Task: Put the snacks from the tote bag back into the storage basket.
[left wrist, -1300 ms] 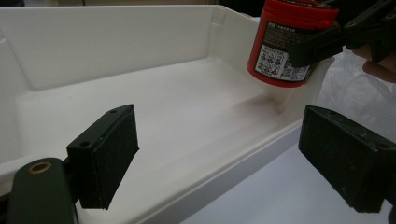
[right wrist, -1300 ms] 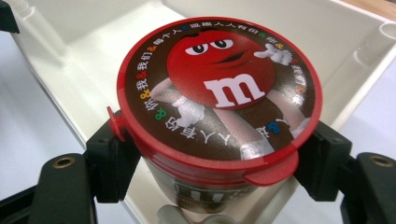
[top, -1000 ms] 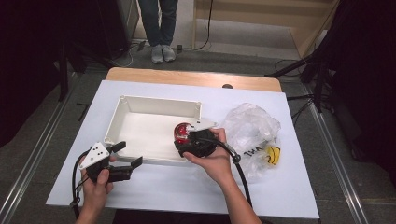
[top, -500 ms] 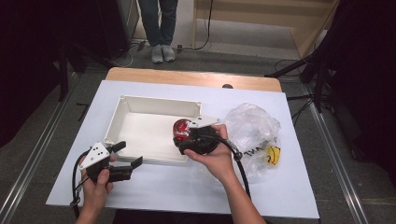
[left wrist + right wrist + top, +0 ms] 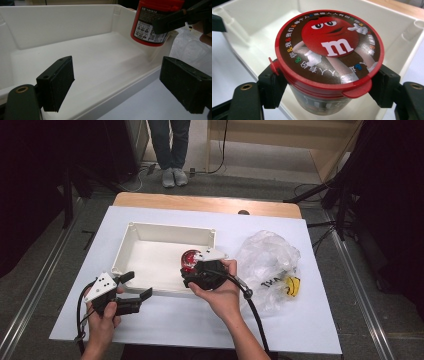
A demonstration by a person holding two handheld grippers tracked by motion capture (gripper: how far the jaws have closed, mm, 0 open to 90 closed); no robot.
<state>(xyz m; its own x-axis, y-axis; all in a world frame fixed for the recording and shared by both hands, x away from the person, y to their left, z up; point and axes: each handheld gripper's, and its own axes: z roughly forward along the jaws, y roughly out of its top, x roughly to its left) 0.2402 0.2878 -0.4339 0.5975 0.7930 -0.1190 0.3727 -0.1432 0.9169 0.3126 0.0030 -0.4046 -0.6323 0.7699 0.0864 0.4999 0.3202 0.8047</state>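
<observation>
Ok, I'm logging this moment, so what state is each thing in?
Red candy tub: lid shut, upright, held above the tray.
White tray: nothing lying in it.
Plastic bag: crumpled, lying right of the tray.
Right hand-held gripper: clamped on the tub.
Left hand-held gripper: open, holding nothing.

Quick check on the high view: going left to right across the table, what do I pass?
Left gripper → white bin → red candy jar held in the right gripper → crumpled plastic bag.
</observation>
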